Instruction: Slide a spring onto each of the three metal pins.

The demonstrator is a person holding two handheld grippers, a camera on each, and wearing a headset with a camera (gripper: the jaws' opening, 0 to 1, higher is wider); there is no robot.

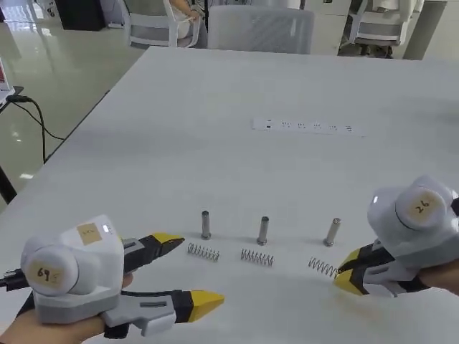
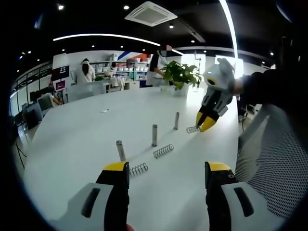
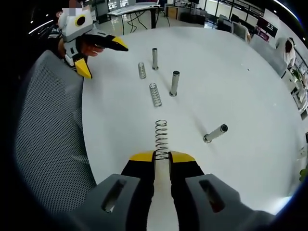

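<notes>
At the near edge of the bench (image 1: 215, 143), right-hand end, the right gripper (image 3: 162, 158) had its fingers (image 3: 142, 159) pressed together on one end of the right spring (image 3: 161, 134), pinching it. The spring's long axis ran straight out from the fingertips, roughly flat to the bench, free end toward the left edge. Couldn't tell if it was lifted clear or lying on the surface.

Also at the near edge, further left, the left gripper (image 2: 167, 168) had its fingers (image 2: 115, 169) spread wide, holding nothing. The left spring (image 2: 138, 169) lay just ahead of one fingertip.

Between those two springs the middle spring (image 1: 257, 258) lay loose, all three in a row parallel to the near edge.

Just beyond the row stood the left pin (image 1: 206, 224), middle pin (image 1: 263, 231) and right pin (image 1: 332, 232), all bare. Each spring sat on the near side of its own pin.

Key relation: the right pin stood just beyond the pinched spring, toward the far edge, axis upright. The spring axis was about horizontal, so about a right angle off.

My read: the right gripper was the nearer one for this pin. It would need to lift, tip the free end down and centre the coil over the pin top before sliding. Risk: held by one end only, the spring could flex or pop out.

Zero of three done.

Further out a power strip (image 1: 308, 127) lay mid-bench, well apart, with chairs (image 1: 258, 29) at the far edge.
</notes>
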